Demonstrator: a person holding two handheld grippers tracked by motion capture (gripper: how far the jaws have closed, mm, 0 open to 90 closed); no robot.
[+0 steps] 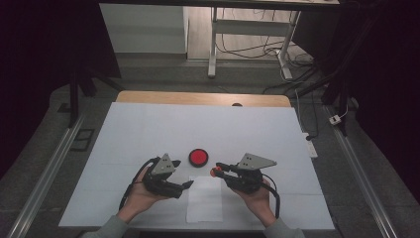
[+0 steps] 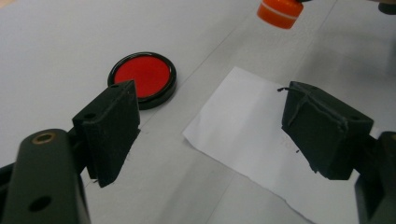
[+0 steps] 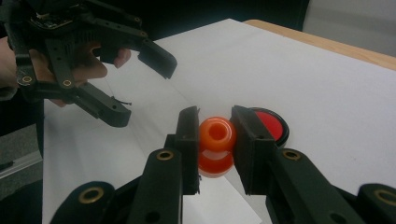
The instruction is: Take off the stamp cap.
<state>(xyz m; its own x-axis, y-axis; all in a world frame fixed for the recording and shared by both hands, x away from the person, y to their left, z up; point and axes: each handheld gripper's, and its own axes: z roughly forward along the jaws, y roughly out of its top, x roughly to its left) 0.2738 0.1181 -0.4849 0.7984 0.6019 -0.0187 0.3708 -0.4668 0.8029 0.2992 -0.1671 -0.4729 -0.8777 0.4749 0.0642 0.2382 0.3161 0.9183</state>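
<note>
My right gripper (image 3: 216,122) is shut on a small orange stamp (image 3: 216,140), held just above the table; from above, the stamp (image 1: 216,172) hangs over the top right corner of a white paper sheet (image 1: 204,198). A round red ink pad (image 1: 198,157) in a black rim lies just beyond the sheet. My left gripper (image 1: 188,184) stands open at the sheet's left edge with nothing between its fingers. In the left gripper view the open jaws frame the ink pad (image 2: 142,77) and the paper (image 2: 261,135), with the stamp (image 2: 279,10) at the top.
A large white mat (image 1: 148,134) covers the wooden table (image 1: 203,98). Metal rails (image 1: 49,168) run along both sides. A desk frame (image 1: 213,49) and cables lie on the floor beyond the far edge.
</note>
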